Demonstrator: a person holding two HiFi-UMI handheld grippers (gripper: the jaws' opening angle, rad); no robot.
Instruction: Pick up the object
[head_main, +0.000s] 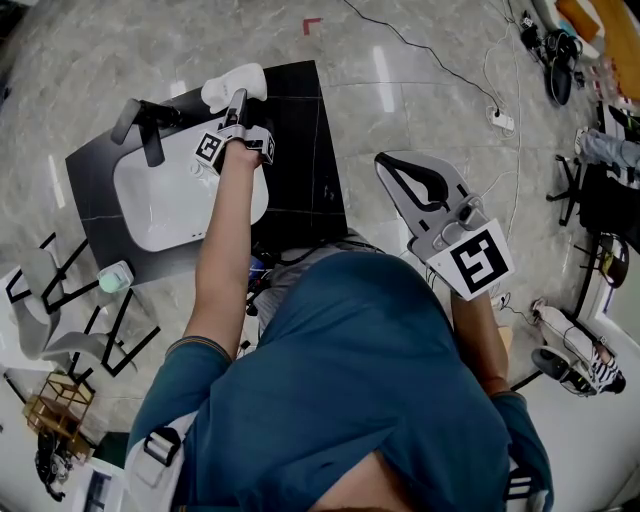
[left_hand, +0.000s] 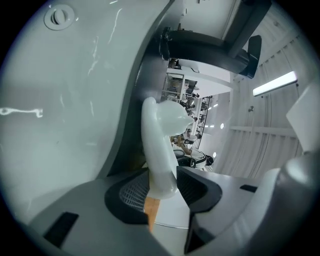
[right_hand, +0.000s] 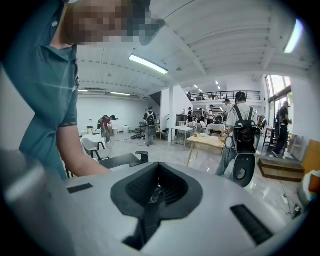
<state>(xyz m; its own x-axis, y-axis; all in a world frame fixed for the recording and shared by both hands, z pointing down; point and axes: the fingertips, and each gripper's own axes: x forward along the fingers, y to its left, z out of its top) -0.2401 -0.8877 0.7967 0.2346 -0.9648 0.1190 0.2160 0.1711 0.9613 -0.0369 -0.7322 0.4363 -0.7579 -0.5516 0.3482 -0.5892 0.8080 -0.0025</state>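
Clamping white object (left_hand: 158, 145) between left gripper (left_hand: 161, 189) pads, just past far edge of sink (head_main: 160, 205). Holding right gripper (right_hand: 157, 182) closed and empty, right of black slab (head_main: 300, 150).

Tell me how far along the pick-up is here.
Done: the left gripper is at the white object beside the sink, pads on both its sides. In hand: securing that grasp. Left: the lift; the object seems to rest on the black counter. The right gripper is shut and empty, held aside.

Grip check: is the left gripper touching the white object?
Touching. The left gripper view shows the left gripper clamping both pads against the white object.
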